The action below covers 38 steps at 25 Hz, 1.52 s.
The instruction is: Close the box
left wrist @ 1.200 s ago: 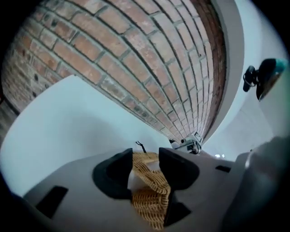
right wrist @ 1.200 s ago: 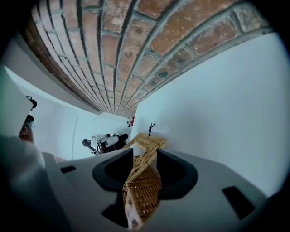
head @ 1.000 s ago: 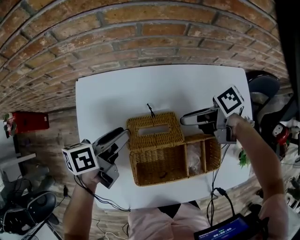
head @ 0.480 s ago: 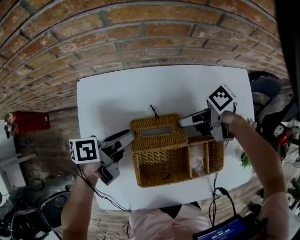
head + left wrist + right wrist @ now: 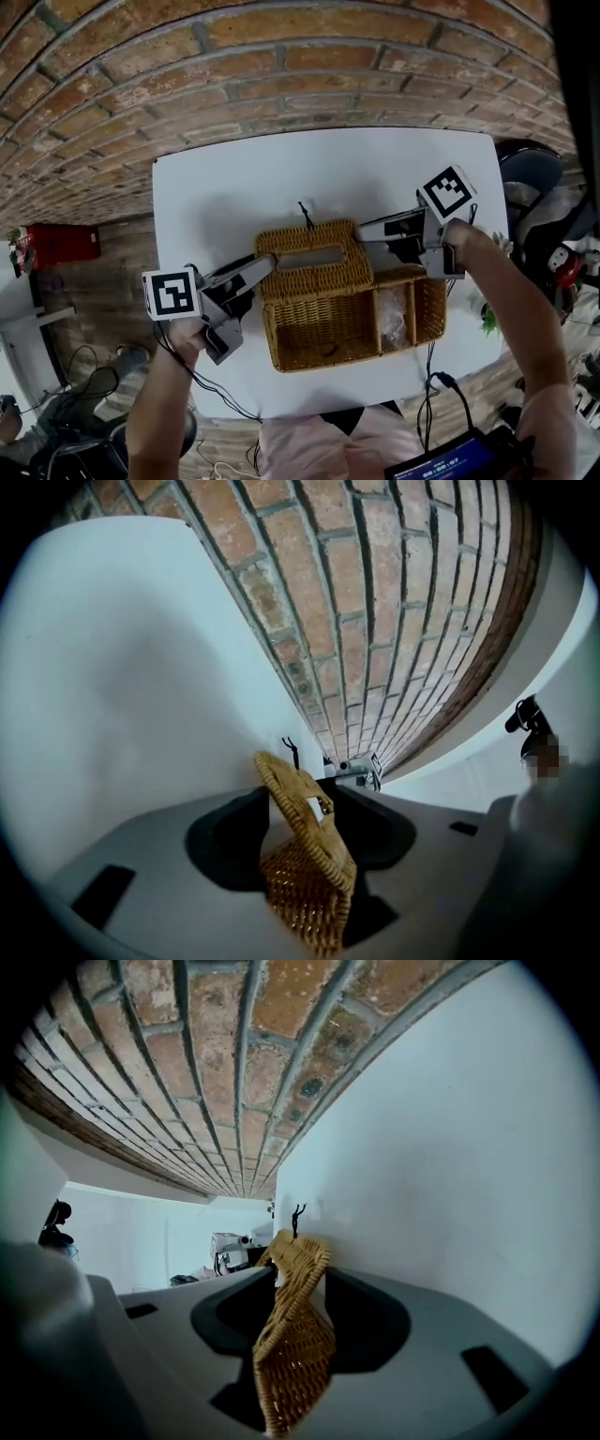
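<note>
A woven wicker box stands on the white table, and its slotted lid is raised over the back left part. My left gripper reaches in from the left with the lid's left edge between its jaws, which stand apart. At the right end, my right gripper has the lid's edge between its jaws. Those jaws are closing, and a gap still shows beside the wicker. The box's right compartment holds a clear plastic bag.
A small black loop sticks up from the lid's far edge. A brick wall runs behind the table. Cables hang off the near right edge, and a chair stands to the right.
Both grippers have moved in onto the lid's two ends, the left one rightward and up, the right one leftward. The lid stays raised.
</note>
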Tool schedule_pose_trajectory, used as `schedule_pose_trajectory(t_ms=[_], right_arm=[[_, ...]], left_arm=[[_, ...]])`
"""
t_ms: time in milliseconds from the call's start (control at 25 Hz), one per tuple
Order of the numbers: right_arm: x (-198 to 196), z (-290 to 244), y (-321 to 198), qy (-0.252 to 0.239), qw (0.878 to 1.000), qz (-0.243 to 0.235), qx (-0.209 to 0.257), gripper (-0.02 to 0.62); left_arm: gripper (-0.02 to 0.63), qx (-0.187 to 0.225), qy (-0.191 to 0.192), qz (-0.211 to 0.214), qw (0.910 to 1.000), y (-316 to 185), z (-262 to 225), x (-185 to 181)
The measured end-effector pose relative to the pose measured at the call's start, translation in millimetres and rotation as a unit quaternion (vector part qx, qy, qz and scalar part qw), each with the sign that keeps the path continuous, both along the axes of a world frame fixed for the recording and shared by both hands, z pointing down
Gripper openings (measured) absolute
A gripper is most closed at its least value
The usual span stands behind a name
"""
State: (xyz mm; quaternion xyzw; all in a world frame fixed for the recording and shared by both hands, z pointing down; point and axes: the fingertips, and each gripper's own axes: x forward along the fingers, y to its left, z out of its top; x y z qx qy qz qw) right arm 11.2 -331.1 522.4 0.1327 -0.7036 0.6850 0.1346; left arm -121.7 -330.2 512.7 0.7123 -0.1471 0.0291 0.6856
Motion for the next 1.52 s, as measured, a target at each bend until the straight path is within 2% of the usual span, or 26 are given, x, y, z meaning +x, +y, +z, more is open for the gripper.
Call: schedule_pose_trajectory(t_ms=[200, 480, 640, 840, 1040, 1320, 1520], right_arm=[[1.9, -18.5, -8.4, -0.006, 0.999, 0.024, 0.032, 0.14], [2.8, -45.1, -10.9, -0.011, 0.996, 0.039, 0.075, 0.13], [1.3, -61.3, -8.9, -0.018, 0.994, 0.039, 0.099, 0.13], [-3.7, -81.2, -2.4, -0.023, 0.991, 0.033, 0.131, 0.13], [-11.0, -98.5, 6.4, -0.024, 0.986, 0.025, 0.161, 0.127], [-8.0, -112.1, 24.9, 0.007, 0.974, 0.016, 0.226, 0.047], [-13.0, -121.7, 38.6, -0.001, 0.969, 0.008, 0.248, 0.048]], left_arm=[[0.225, 0.033, -0.008, -0.007, 0.9994, -7.1, -13.5, -2.7], [0.239, 0.077, -0.016, -0.006, 0.9969, -6.5, -34.6, -9.2], [0.242, 0.094, -0.013, -0.01, 0.9954, -3.6, -47.1, -11.1], [0.25, 0.145, -0.014, -0.005, 0.9894, 1.4, -67.9, -12.7], [0.255, 0.17, -0.025, 0.005, 0.9851, 13.9, -74.4, -21.1], [0.264, 0.215, -0.013, -0.025, 0.9762, 32.3, -98.8, -30.8], [0.268, 0.225, 0.003, -0.063, 0.9723, 45.6, -111.8, -41.3]])
